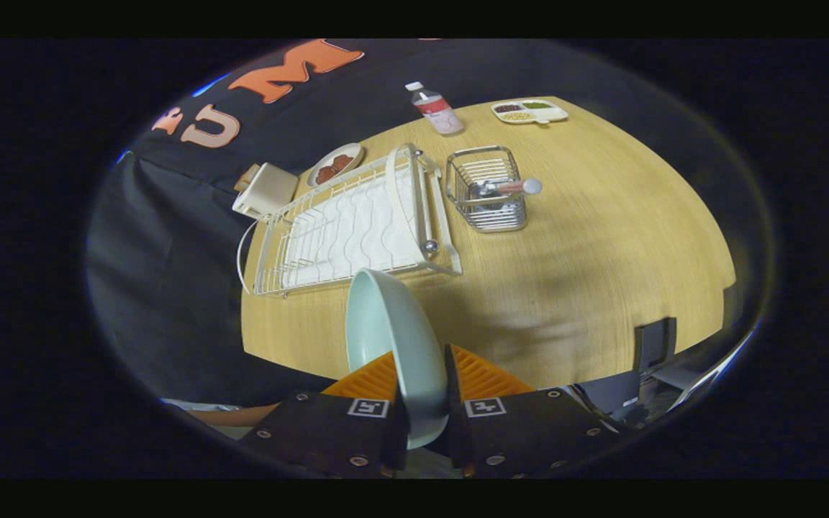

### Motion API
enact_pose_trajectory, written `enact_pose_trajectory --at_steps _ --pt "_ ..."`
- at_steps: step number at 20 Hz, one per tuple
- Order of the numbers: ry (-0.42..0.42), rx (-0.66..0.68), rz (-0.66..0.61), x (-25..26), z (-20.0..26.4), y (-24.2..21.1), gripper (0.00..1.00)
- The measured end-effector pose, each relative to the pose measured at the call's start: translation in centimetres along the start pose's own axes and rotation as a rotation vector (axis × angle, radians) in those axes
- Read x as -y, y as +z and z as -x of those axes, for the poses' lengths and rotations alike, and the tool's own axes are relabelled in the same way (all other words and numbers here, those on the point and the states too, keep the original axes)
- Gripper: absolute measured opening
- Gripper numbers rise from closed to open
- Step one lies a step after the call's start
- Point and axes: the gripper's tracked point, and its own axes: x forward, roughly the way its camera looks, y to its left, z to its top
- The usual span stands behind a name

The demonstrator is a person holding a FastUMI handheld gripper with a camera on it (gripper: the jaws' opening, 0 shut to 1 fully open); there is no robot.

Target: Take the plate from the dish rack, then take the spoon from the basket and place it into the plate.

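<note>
Between tool (422, 381) fingers — one plate (393, 345)

You are holding the plate (393, 338) edge-on between the gripper (425, 374) fingers, both pressing on it, above the table (601, 252). Just beyond it the dish rack (350, 223) is sitting, with the basket (488, 188) to its right and the spoon (512, 187) lying in the basket. Farther back a bottle (435, 108) is standing, a tray (528, 111) to its right.

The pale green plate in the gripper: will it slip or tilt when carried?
The plate looks smooth and glazed, so it may slip. The gripper pinches only its rim, edge-on, so it could swing. It seems stiff, probably breakable if dropped.
</note>
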Motion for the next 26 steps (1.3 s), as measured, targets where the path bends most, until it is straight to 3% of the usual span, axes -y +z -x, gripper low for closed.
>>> enact_pose_trajectory --at_steps 15,19,20,22,25,26 --pt "0.101 0.02 -0.04 -0.5 -7.1 -1.3 0.25" --pt "0.059 0.031 -0.061 0.7 -8.0 -0.8 0.32" --pt "0.041 0.039 -0.058 1.2 -8.2 -0.5 0.4" --pt "0.052 0.062 -0.069 1.2 -7.9 0.3 0.44" --pt "0.039 0.175 -0.054 1.7 -6.6 2.6 0.46" --pt "0.026 0.222 -0.045 2.0 -6.0 3.6 0.53"
